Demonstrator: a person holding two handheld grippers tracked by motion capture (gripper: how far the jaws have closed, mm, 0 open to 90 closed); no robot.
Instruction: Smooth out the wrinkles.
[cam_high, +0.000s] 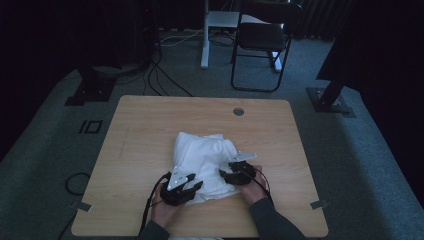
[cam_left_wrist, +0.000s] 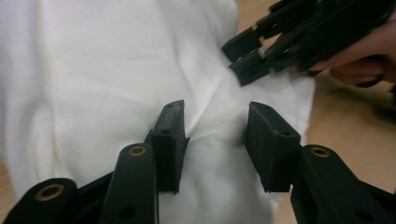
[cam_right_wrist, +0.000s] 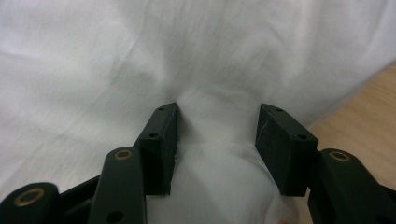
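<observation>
One white cloth (cam_high: 205, 160); two grippers, fingers apart.

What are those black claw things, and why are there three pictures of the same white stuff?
The claws are grippers, tools with two jaws that a person squeezes by hand. One picture looks down from above the table. There you see the left gripper and the right gripper, each held in one hand. The other two pictures come from little cameras riding on the grippers, looking out between their own jaws. On the table lies a crumpled white cloth. Both grippers are down on its near edge with cloth bunched between their jaws, but the jaws stand apart, so nothing is pinched tight yet. In the left gripper's picture you also see the right gripper farther off.
</observation>
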